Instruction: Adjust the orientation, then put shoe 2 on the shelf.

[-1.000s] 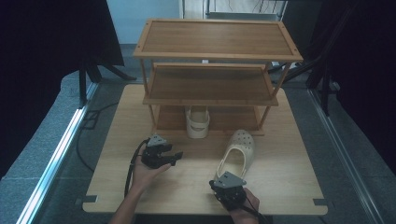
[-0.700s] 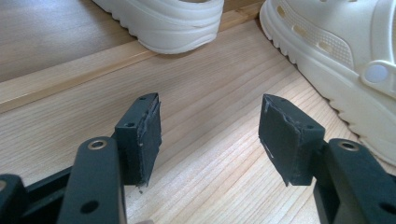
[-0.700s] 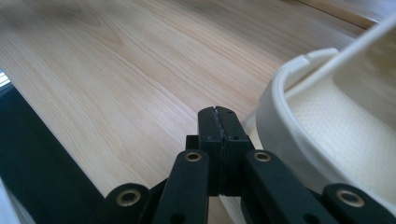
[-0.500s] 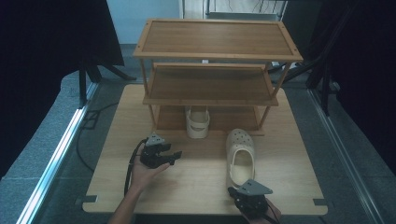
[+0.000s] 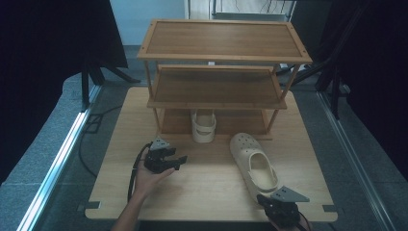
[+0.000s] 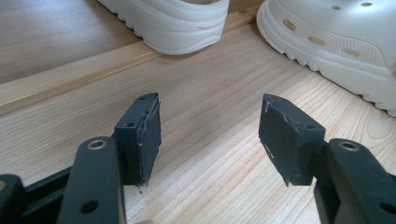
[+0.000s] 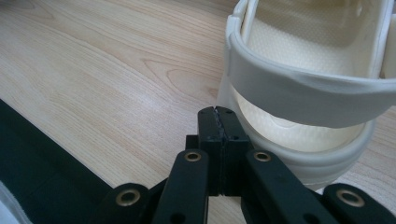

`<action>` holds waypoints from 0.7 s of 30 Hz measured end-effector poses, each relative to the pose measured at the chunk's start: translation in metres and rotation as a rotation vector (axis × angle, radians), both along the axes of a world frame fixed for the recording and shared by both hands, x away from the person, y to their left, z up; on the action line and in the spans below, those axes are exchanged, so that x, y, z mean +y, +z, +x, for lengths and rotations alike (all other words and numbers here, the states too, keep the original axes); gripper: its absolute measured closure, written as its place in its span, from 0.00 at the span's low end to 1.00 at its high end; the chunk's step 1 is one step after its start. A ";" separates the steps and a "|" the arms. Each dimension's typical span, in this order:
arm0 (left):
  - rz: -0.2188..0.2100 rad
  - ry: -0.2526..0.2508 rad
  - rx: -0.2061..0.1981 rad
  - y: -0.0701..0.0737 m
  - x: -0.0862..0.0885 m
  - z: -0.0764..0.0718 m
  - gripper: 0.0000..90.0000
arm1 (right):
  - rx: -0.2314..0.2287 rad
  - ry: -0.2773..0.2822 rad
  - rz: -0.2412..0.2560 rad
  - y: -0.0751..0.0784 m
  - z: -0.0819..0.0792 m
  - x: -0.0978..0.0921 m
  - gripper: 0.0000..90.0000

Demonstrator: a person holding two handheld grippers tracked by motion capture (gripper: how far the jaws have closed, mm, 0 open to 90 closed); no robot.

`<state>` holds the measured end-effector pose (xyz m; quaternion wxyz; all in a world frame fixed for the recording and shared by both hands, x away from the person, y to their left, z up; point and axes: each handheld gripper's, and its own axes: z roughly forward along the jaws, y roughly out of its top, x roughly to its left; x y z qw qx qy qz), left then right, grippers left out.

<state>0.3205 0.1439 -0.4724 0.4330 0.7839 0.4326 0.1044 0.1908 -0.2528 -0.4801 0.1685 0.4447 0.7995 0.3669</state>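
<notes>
A pale wood table [image 5: 211,187] stands on grey floor [image 5: 43,173] amid dark drapes. The left tool [image 5: 166,161] rests on it, jaws wide apart and holding nothing. Behind, a wooden rack [image 5: 221,53] keeps one cream clog [image 5: 204,126] on its lowest shelf. The second clog [image 5: 254,164] lies on the table, and the right tool [image 5: 281,211] sits just behind its heel, jaws pressed together on nothing.

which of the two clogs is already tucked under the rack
The clog left of centre, its heel poking out from the rack's bottom tier. The other clog lies out on the open table, just ahead of the right gripper.
</notes>
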 end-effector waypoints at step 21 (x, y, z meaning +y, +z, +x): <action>-0.001 -0.004 0.007 0.001 0.002 0.000 0.43 | -0.200 0.045 0.083 0.055 0.020 -0.009 0.71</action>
